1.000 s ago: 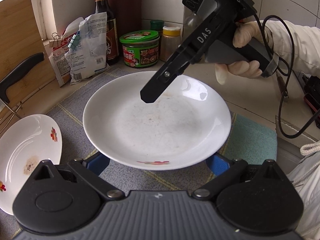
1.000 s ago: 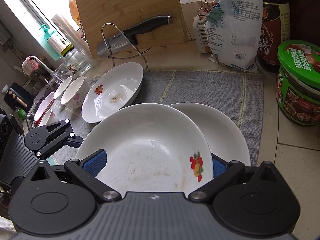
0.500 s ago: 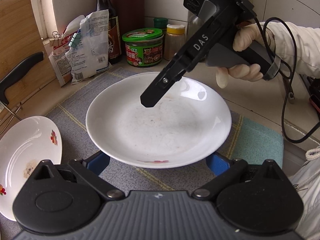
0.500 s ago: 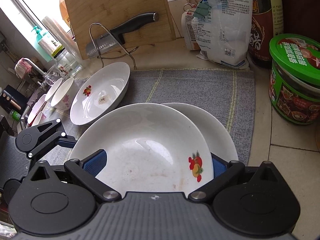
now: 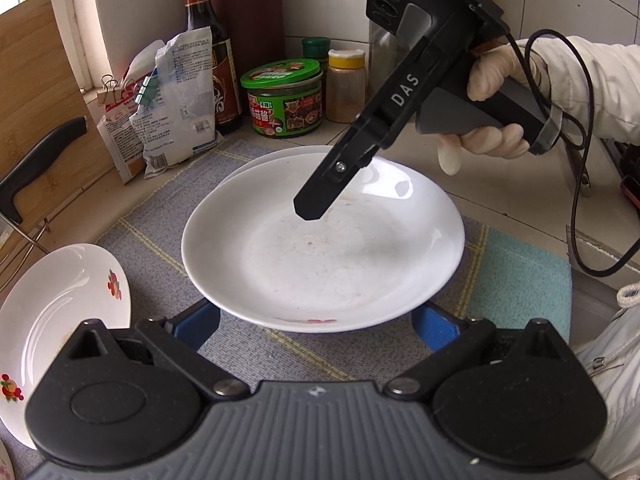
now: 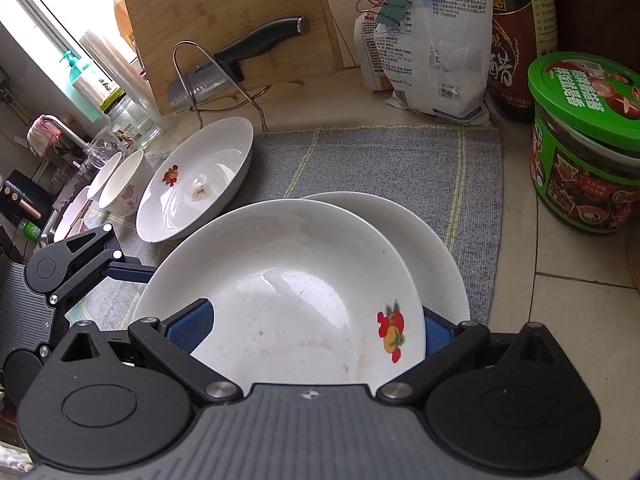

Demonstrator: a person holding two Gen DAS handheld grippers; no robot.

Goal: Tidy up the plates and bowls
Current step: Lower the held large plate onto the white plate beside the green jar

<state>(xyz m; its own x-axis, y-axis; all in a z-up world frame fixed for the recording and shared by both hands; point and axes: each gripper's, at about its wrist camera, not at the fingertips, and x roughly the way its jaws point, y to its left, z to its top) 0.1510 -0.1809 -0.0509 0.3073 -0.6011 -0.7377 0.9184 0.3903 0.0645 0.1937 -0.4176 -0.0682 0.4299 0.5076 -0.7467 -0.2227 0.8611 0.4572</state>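
Note:
A white plate with a fruit motif [image 5: 324, 256] [image 6: 292, 292] hangs over a second white plate [image 5: 256, 162] [image 6: 424, 236] on the grey mat [image 6: 380, 160]. Both grippers are at its rim on opposite sides. My left gripper [image 5: 316, 326] has its blue pads wide apart, with the plate's near rim between them. My right gripper [image 6: 316, 330] also has wide pads at the plate's rim; its finger [image 5: 320, 200] reaches over the plate. A third fruit plate [image 5: 60, 304] [image 6: 196, 180] lies to the left. Small bowls [image 6: 120, 180] stand beyond it.
A cutting board [image 6: 228, 20] with a knife [image 6: 240, 64] on a wire rack stands at the back left. Clipped bags [image 5: 176, 96], a soy bottle [image 5: 208, 40], a green-lidded jar [image 5: 284, 100] and spice jars [image 5: 346, 84] line the wall. A teal cloth [image 5: 520, 280] lies at right.
The held plate has moved back over the lower plate, whose far rim now shows in the left wrist view. Both grippers moved with it.

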